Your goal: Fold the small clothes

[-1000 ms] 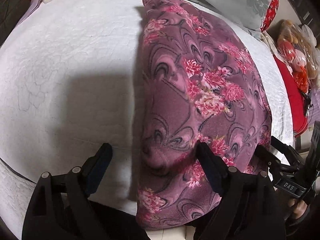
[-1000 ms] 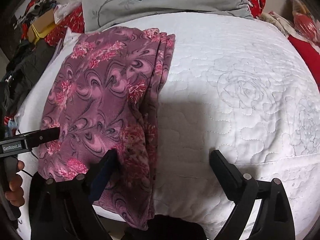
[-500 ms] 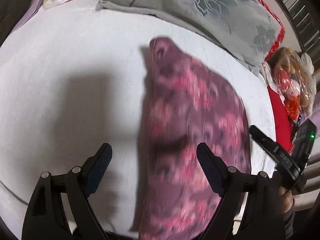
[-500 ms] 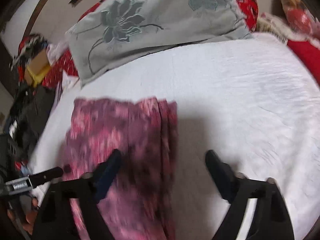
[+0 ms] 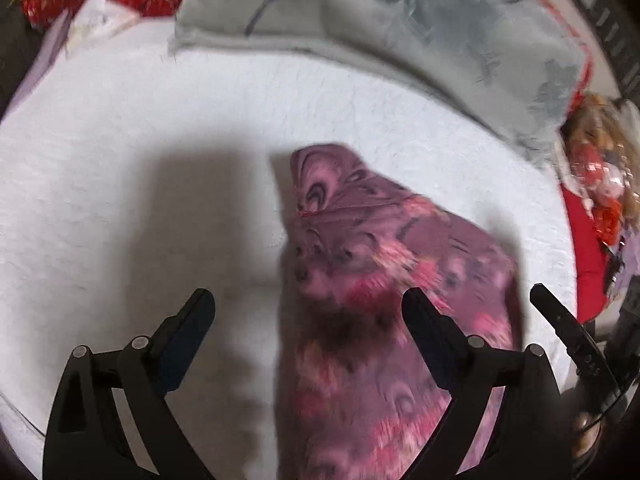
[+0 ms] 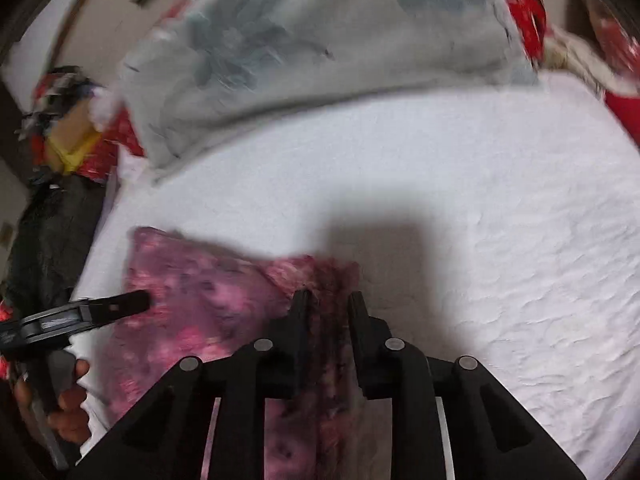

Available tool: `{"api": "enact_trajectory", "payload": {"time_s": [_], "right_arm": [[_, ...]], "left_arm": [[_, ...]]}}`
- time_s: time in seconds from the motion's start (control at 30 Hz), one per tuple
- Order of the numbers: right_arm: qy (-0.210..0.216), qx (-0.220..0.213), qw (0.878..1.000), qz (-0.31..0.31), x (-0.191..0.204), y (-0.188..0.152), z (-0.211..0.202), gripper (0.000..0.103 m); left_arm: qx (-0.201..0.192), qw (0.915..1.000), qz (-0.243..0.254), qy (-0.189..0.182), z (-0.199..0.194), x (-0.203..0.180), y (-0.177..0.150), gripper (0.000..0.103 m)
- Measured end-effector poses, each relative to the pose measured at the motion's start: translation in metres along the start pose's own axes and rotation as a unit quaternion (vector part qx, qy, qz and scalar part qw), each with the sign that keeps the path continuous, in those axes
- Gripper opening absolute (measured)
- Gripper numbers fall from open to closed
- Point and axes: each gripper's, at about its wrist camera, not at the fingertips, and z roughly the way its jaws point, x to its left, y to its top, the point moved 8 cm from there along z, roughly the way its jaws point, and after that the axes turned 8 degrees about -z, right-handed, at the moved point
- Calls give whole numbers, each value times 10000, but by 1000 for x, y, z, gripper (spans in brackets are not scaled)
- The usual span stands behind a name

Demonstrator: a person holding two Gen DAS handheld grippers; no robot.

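Observation:
A purple garment with pink flowers (image 5: 384, 280) lies folded lengthwise on the white quilted bed (image 5: 120, 184). My left gripper (image 5: 308, 320) is open, its right finger over the garment's left part and its left finger over bare quilt. In the right wrist view the garment (image 6: 208, 304) lies at the lower left. My right gripper (image 6: 326, 312) is shut on the garment's right folded edge. The left gripper shows there as a black finger (image 6: 100, 308) over the cloth's left edge. Both views are motion-blurred.
A grey floral pillow (image 5: 400, 28) lies across the head of the bed, also in the right wrist view (image 6: 320, 40). Red bedding and a stuffed toy (image 5: 600, 184) sit at the right edge. Dark clothes and clutter (image 6: 52, 216) lie off the bed's left side.
Both grippers have pulled back toward the near edge, so the garment looks smaller and farther. My right gripper has closed from wide open onto the garment's right edge.

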Motion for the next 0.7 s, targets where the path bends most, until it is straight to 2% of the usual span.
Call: {"api": "enact_trajectory", "payload": {"time_s": [0.1,0.13,0.17,0.2,0.23,0.3,0.33,0.43,0.5,0.57,0.6,0.7], "right_arm": [[468,39,9985,-271,16,-18,-8,28],[442,205,9982,-358,17,-29,-1,30],[276,523,9972,-463,15,-44,11,29],[161,630,9962,-573,14,-53,17,29],[131,464,9969,-617,16,-51,12,29],[-158,619,9959,-638,19,-47,1,28],[-172,564,9961,-662,22,-46,-8,32],[146,390,9957,-825,36,-55,-34,31],[75,549,9946,-877,33,-74,-34,32],[-292,1081,9895,-919,20,-99,-17,32],[-369,1134,9889,-892,15,-106,-16,34],[-295,884,9945,-475,12,-102,-44,42]], "left_arm": [[-68,9998,75,-183,-13,2,-28,95],[-20,9999,140,-98,-8,3,-38,95],[155,9992,320,184,5,7,-52,96],[307,9979,434,376,13,8,-59,96],[392,9974,443,409,16,9,-63,96],[354,9987,279,254,-1,11,-66,95],[284,9991,281,165,-11,9,-68,95],[24,9992,400,63,-33,7,-82,96],[141,9984,530,136,-25,7,-104,96],[456,9959,664,417,-2,10,-124,97],[414,9968,571,389,-4,12,-125,97],[373,9985,385,86,-27,12,-132,96]]}}
